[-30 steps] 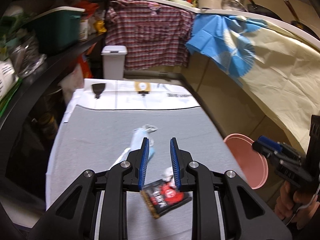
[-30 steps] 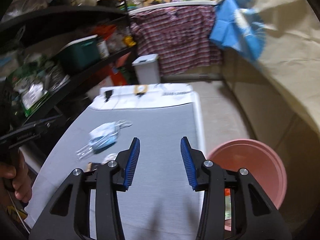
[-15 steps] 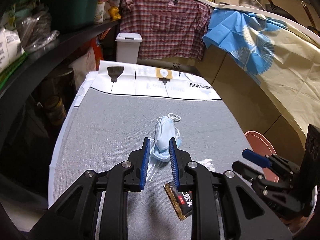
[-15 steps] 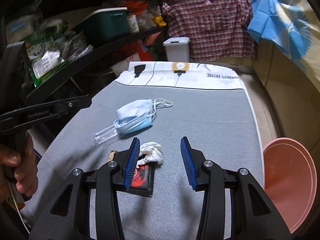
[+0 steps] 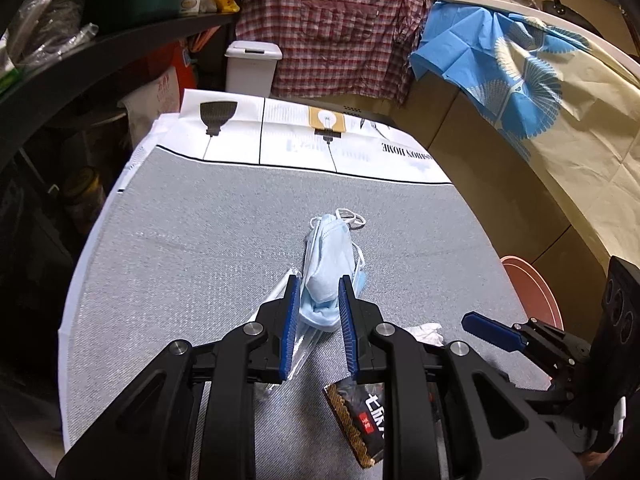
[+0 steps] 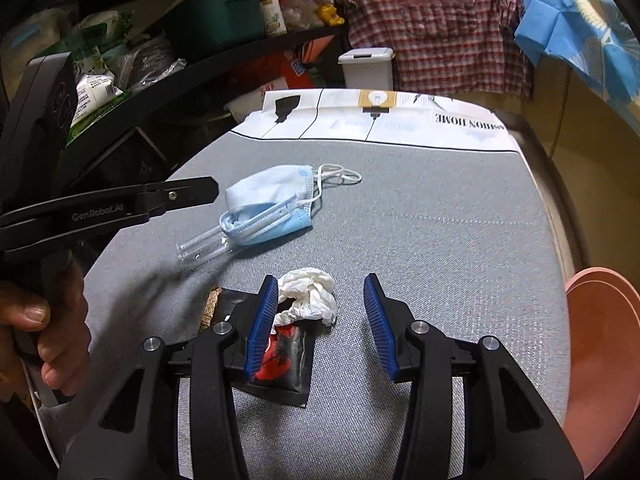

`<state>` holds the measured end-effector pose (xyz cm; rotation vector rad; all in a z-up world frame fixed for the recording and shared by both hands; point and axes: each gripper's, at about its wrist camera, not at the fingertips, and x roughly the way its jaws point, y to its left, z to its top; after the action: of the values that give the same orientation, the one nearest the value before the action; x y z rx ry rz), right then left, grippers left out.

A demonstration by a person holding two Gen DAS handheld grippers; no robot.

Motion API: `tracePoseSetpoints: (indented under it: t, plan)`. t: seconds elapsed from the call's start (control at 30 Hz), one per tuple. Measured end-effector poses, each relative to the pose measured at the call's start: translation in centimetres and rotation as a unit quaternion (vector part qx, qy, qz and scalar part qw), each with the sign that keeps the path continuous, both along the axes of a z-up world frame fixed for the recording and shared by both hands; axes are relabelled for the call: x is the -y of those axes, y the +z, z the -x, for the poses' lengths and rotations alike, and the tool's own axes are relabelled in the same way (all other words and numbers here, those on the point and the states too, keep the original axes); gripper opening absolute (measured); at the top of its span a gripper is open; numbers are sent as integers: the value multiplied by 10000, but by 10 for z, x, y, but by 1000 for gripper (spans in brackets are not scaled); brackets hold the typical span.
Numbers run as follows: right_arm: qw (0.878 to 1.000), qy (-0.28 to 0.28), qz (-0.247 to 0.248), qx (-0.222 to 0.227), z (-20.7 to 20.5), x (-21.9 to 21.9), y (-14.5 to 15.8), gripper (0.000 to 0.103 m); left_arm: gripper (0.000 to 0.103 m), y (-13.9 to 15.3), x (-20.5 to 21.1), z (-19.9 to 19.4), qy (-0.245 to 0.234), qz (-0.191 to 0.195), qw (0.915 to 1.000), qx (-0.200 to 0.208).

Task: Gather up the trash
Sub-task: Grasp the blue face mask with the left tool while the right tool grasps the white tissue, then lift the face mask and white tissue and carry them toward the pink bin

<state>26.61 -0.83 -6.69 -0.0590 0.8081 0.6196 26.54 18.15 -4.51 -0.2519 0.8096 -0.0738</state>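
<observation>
Pre-grasp step: left tongs (image 5: pixel 316 300) open astride face mask (image 5: pixel 330 256) on bench (image 5: pixel 192 248), right tongs (image 6: pixel 320 300) just widened, open over crumpled tissue (image 6: pixel 310 294); next, lower and close.

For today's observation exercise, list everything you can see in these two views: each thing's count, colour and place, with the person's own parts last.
face mask: one, pale blue, mid-mat
clear tube: one, transparent, poking from under the mask
tissue: one, white, crumpled, on the wrapper
wrapper: one, black and red, near edge
mat: one, grey
basin: one, pink, right of the mat
bin: one, white, beyond the mat
left gripper: open, straddling the mask
right gripper: open, over the tissue
hand: one, at left
</observation>
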Motion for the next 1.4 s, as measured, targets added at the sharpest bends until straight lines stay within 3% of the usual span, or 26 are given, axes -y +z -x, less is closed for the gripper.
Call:
tracePoseSetpoints:
  t: [0.37,0.53,0.63,0.73,0.83,1.4]
  plan:
    - [9998,83,100,-171,-5,-5,-14,44,24,-13,5,-14,68,-70,9997,-225]
    - [9996,158,131,-195,-5,-7,-15,18,24,-17,7,-17,54,-87,9996,-255]
    - [9997,163,119,-132,-3,-6,-12,12,20,-16,12,-17,-23,-150,9996,-244]
    - [9999,130,92,-60,-2,-3,-7,10,11,-11,17,-16,-61,-259,9995,-187]
    - [9999,85,79,8,0,-2,-3,10,9,-3,20,-12,-112,-313,9994,-51]
    - [9981,-331,-95,502,23,30,42,9,9,44,30,25,-206,-421,9977,489]
